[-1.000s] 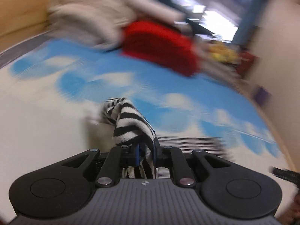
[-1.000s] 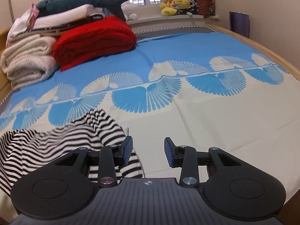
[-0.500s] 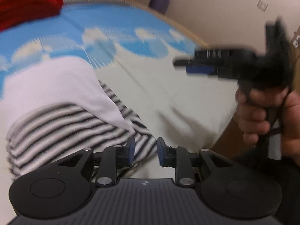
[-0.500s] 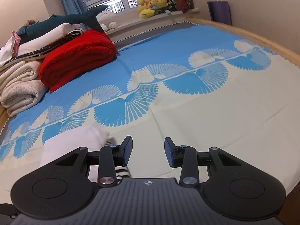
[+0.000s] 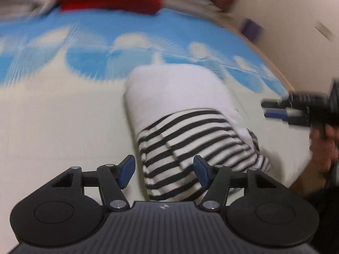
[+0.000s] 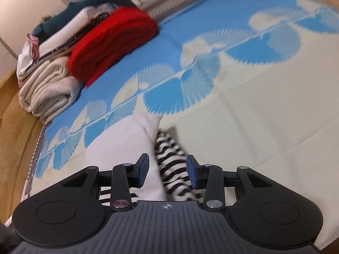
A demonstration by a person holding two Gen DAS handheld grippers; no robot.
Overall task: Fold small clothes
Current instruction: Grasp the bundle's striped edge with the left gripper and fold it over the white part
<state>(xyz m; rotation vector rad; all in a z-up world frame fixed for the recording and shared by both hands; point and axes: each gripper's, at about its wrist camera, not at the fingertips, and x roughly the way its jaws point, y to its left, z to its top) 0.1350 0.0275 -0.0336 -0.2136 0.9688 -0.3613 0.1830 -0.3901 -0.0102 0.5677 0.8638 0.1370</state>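
A small garment with a plain white part (image 5: pixel 178 93) and a black-and-white striped part (image 5: pixel 190 146) lies folded on the bed. My left gripper (image 5: pixel 163 172) hovers over its near striped end with its jaws opening; the cloth shows between the pads but they do not press on it. In the right wrist view the same garment (image 6: pixel 120 146) lies under my right gripper (image 6: pixel 167 172), which stands open above the striped edge (image 6: pixel 169 158). The right gripper (image 5: pixel 273 110) also appears at the right edge of the left wrist view, held by a hand (image 5: pixel 324 148).
The bed sheet (image 6: pixel 264 105) is cream with a blue fan pattern. A folded red blanket (image 6: pixel 112 42) and a stack of beige and white folded linens (image 6: pixel 46 89) sit at the far left. A wooden bed frame (image 6: pixel 12 127) runs along the left.
My left gripper let go of the striped cloth and its jaws spread wider. The garment now lies folded with white on top. Both grippers dropped closer to it.
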